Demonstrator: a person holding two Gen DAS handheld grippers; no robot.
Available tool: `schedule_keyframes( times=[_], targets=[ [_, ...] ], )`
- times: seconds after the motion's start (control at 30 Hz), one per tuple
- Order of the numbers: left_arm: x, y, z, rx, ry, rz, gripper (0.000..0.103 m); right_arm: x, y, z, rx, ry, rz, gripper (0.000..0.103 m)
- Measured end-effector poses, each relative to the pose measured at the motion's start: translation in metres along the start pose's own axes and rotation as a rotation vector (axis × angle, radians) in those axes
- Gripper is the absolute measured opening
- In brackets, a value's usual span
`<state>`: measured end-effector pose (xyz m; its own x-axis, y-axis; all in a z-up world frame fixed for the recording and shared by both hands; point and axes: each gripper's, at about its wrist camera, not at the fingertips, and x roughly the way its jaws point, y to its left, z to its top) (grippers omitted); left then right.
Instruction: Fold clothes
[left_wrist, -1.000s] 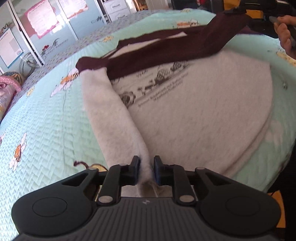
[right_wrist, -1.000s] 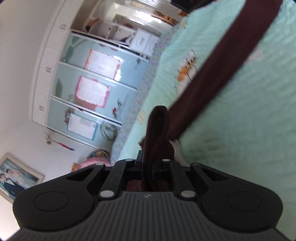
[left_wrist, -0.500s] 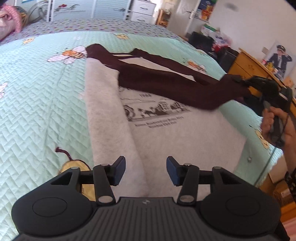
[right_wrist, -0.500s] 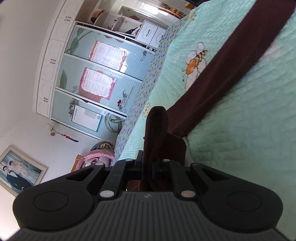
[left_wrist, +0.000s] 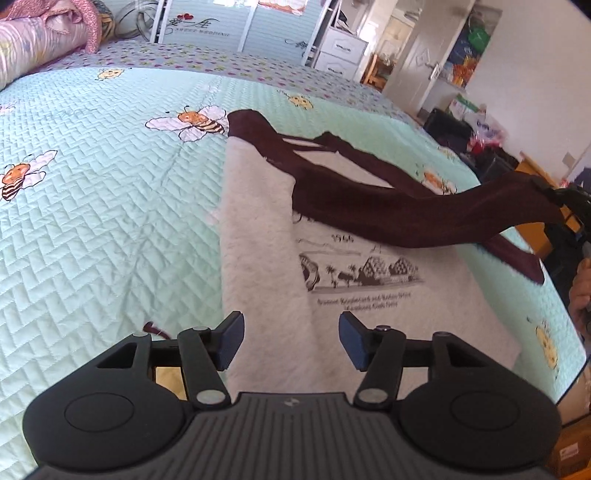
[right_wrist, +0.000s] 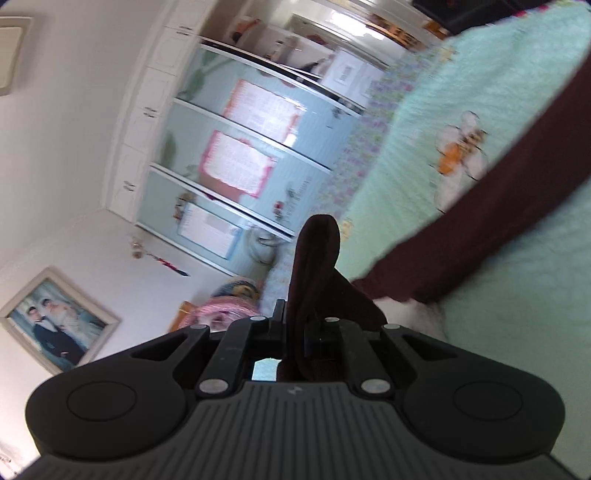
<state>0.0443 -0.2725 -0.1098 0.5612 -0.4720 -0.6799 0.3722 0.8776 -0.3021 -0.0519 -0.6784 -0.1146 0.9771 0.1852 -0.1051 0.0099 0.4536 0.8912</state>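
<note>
Tool work at this moment is split: the right tool is clamped on the end of the dark sleeve, while the left tool has just been opening its jaws and now stands apart, with nothing pressed between the pads and the grey fabric merely lying beneath the gap. The sweatshirt lies flat on the bed, its printed front up, one side already turned in as a long grey fold running up its left edge. The dark sleeve is raised from its shoulder and stretched across towards the right, where it is seen pinched in the right tool beside a hand.

The step in hand is judged to be the laying of this sleeve over the body. It would be done well if the sleeve were kept lightly taut and carried across above the print, so that no slack is dragged over the fabric and the grey fold is not pulled open. The cuff should be lowered flat and square to the fold before the clamp is let go. The free left tool might best be used to press the grey body down near the shoulder, since a tug on the sleeve is likely to shift the whole garment on the quilted cover. A twisted sleeve should be turned straight before it is laid.
</note>
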Motion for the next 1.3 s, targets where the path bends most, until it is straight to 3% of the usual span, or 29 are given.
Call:
schedule_keyframes(
  times=[0.07, 0.13, 0.23, 0.33, 0.43, 0.5, 0.6, 0.63, 0.7, 0.8, 0.9, 0.97, 1.13, 1.23, 1.3],
  targets=[
    [0.008, -0.002, 0.0, 0.009, 0.009, -0.001, 0.063, -0.003, 0.001, 0.004, -0.01, -0.023, 0.005, 0.009],
    [0.021, -0.003, -0.005, 0.024, 0.056, -0.003, 0.064, -0.004, -0.011, 0.006, -0.006, -0.031, -0.051, 0.015],
    [0.022, 0.004, -0.009, -0.019, 0.071, -0.033, 0.064, -0.008, -0.046, 0.001, 0.013, -0.02, -0.282, 0.049],
    [0.011, 0.014, -0.01, -0.071, 0.054, -0.077, 0.064, -0.03, -0.065, -0.009, 0.064, -0.052, -0.444, 0.05],
    [-0.006, 0.014, -0.011, -0.045, 0.031, -0.155, 0.064, -0.052, -0.048, -0.026, -0.023, -0.085, -0.43, 0.05],
    [-0.013, 0.011, -0.015, -0.044, 0.029, -0.269, 0.065, -0.061, -0.037, -0.035, -0.07, -0.092, -0.423, 0.05],
    [0.004, 0.011, -0.033, -0.111, 0.154, -0.45, 0.069, -0.066, -0.027, -0.041, -0.08, -0.078, -0.399, 0.052],
    [0.015, 0.011, -0.042, -0.104, 0.209, -0.443, 0.069, -0.065, -0.025, -0.042, -0.068, -0.068, -0.385, 0.053],
    [0.03, 0.015, -0.057, -0.121, 0.221, -0.392, 0.054, -0.057, -0.018, -0.047, -0.057, -0.021, -0.344, 0.053],
    [0.026, 0.019, -0.054, -0.206, 0.206, -0.426, 0.061, -0.038, -0.001, -0.057, -0.091, 0.075, -0.273, 0.054],
    [0.012, 0.011, -0.038, -0.173, 0.173, -0.462, 0.062, -0.014, 0.026, -0.063, -0.174, 0.155, -0.186, 0.06],
    [0.005, 0.009, -0.023, -0.152, 0.103, -0.464, 0.067, 0.006, 0.044, -0.064, -0.24, 0.199, -0.13, 0.065],
    [0.028, 0.007, 0.018, -0.123, -0.027, -0.342, 0.073, 0.078, 0.086, -0.069, -0.462, 0.282, -0.089, 0.066],
    [0.056, 0.017, 0.036, -0.18, -0.052, -0.244, 0.073, 0.139, 0.106, -0.079, -0.566, 0.348, -0.046, 0.068],
    [0.07, 0.026, 0.04, -0.221, -0.061, -0.239, 0.073, 0.184, 0.114, -0.086, -0.608, 0.398, -0.038, 0.07]
  ],
)
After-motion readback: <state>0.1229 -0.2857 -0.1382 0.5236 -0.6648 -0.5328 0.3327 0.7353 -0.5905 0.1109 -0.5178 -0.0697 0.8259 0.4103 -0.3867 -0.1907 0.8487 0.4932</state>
